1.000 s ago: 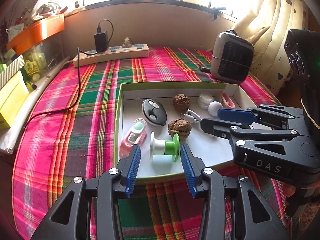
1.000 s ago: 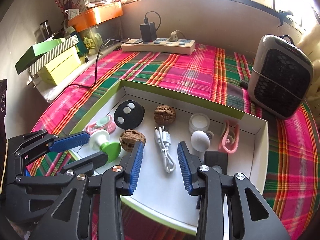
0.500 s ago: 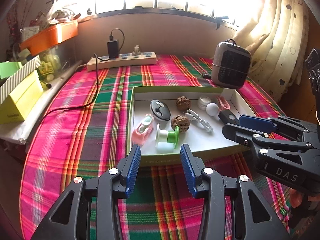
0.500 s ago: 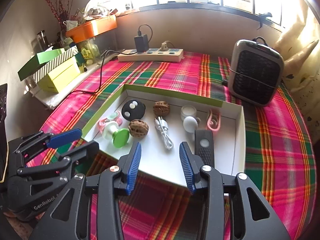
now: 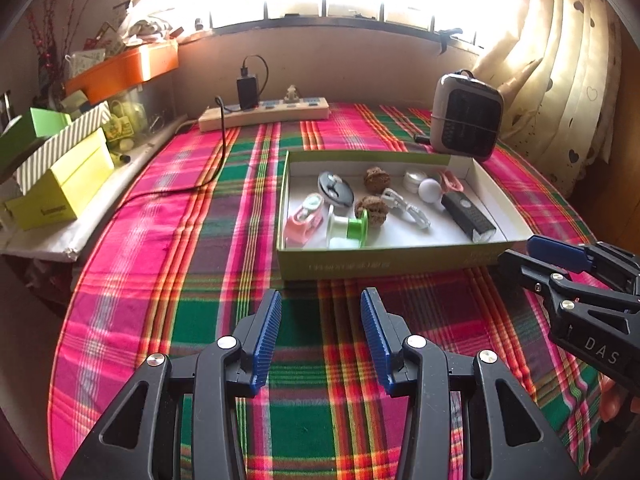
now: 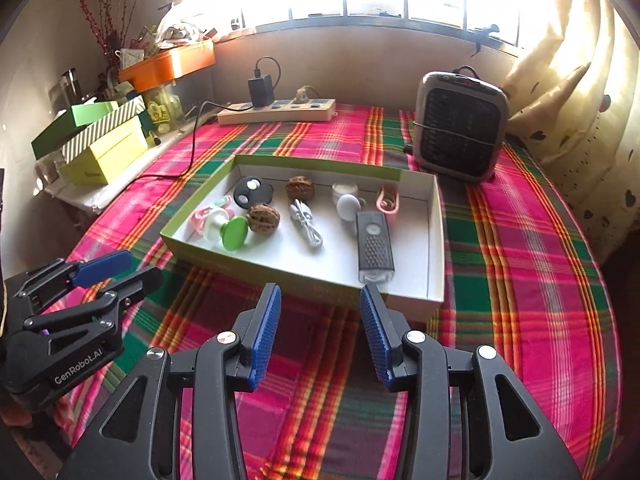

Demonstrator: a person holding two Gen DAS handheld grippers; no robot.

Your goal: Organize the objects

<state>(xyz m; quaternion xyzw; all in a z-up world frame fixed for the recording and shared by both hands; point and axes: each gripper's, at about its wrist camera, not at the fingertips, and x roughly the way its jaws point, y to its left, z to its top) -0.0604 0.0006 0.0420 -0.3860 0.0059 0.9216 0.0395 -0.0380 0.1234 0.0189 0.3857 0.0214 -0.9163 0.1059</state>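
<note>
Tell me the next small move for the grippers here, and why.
Probably none beyond parking them: every small item, the black remote and the two walnuts included, lies inside the box. The left gripper and the right gripper hang over bare cloth, nothing between their jaws, the right's opening.

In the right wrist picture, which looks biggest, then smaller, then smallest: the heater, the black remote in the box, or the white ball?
1. Heater, biggest by far, though farthest away.
2. Black remote.
3. White ball, smallest; it lies right beside the remote, so that comparison is fair.
</note>
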